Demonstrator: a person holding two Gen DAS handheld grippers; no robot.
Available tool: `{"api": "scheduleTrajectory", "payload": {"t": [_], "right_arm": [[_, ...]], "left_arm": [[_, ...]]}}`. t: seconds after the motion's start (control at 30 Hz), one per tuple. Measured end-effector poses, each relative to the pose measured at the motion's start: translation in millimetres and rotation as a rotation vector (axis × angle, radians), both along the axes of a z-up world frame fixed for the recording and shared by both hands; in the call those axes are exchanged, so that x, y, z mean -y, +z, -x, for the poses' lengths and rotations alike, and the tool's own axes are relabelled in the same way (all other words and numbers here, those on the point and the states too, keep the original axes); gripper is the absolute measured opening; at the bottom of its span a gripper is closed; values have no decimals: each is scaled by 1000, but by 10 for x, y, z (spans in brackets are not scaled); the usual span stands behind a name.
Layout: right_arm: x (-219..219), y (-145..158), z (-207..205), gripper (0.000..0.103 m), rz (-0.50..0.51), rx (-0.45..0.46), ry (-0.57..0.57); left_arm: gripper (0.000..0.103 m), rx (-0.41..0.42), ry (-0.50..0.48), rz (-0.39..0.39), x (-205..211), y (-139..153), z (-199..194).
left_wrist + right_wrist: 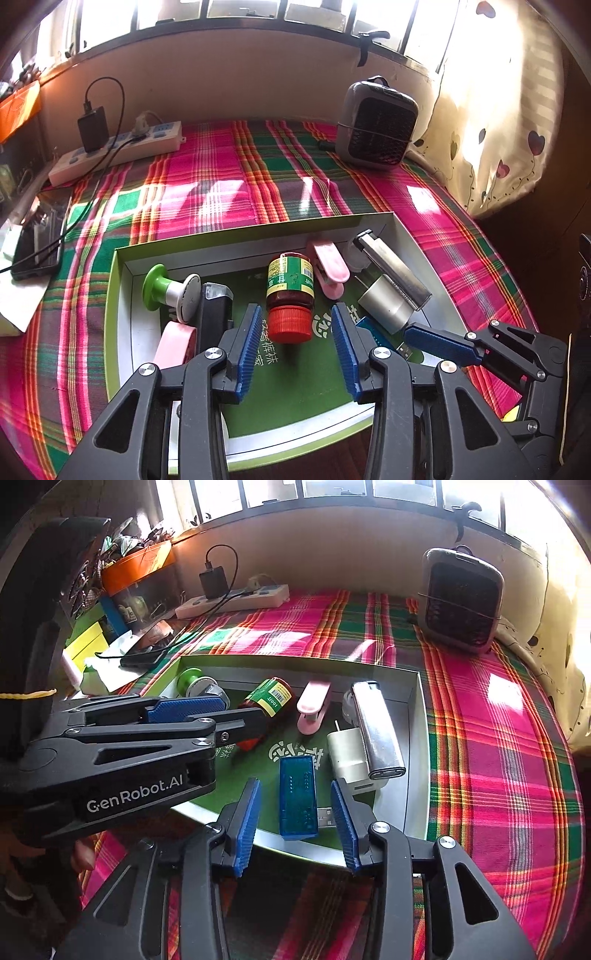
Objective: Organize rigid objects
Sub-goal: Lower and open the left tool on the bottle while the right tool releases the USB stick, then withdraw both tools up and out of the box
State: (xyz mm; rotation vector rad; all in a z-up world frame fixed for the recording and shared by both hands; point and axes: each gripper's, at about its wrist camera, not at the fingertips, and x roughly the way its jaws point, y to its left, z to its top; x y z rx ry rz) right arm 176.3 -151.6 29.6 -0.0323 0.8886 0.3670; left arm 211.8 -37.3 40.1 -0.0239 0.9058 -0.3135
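A shallow box [122, 280] with a green floor lies on the plaid cloth [221, 177], holding the loose things. The left gripper [295, 343] hangs over it with jaws wide apart and nothing held; between its fingertips lies the bottle [290, 291] on its side, long axis running away from the camera, red cap toward the gripper. The right gripper [295, 823] is likewise spread and empty, flanking the blue stick [297, 801], which lies flat, long axis front to back, its USB plug [327, 816] poking out to the right at the near end. Just right of the stick sits the white charger [345, 757], with the silver lighter [376, 727] leaning across it, slanting from far left to near right. The pink clip [312, 707] lies between bottle and lighter.
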Motion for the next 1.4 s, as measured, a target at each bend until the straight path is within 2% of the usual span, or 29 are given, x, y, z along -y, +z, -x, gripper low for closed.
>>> {"api": "scheduleTrajectory", "payload": {"t": [0.27, 0.37, 0.47, 0.53, 0.83, 0.9, 1.03, 1.27, 1.4], "right_arm": [[52, 96, 203, 44, -1, 29, -35], [77, 128, 279, 44, -1, 35, -49], [104, 162, 361, 44, -6, 42, -62], [110, 179, 408, 44, -2, 44, -69], [153, 157, 629, 44, 20, 55, -100], [166, 122, 657, 44, 26, 47, -112], [192, 37, 700, 44, 30, 27, -127], [199, -53, 756, 45, 62, 20, -145], [241, -107, 773, 49, 67, 13, -170]], "left_arm": [[39, 22, 31, 9, -76, 130, 290], [39, 32, 49, -1, -101, 162, 428], [39, 71, 75, -56, -95, 196, 580], [39, 63, 80, -36, -129, 191, 667], [39, 19, 102, -62, -126, 5, 1003], [39, 10, 110, -95, -109, -78, 1071], [39, -23, 122, -91, -136, -194, 1139], [39, -27, 157, -101, -156, -270, 1214], [39, -23, 172, -111, -148, -307, 1235]]}}
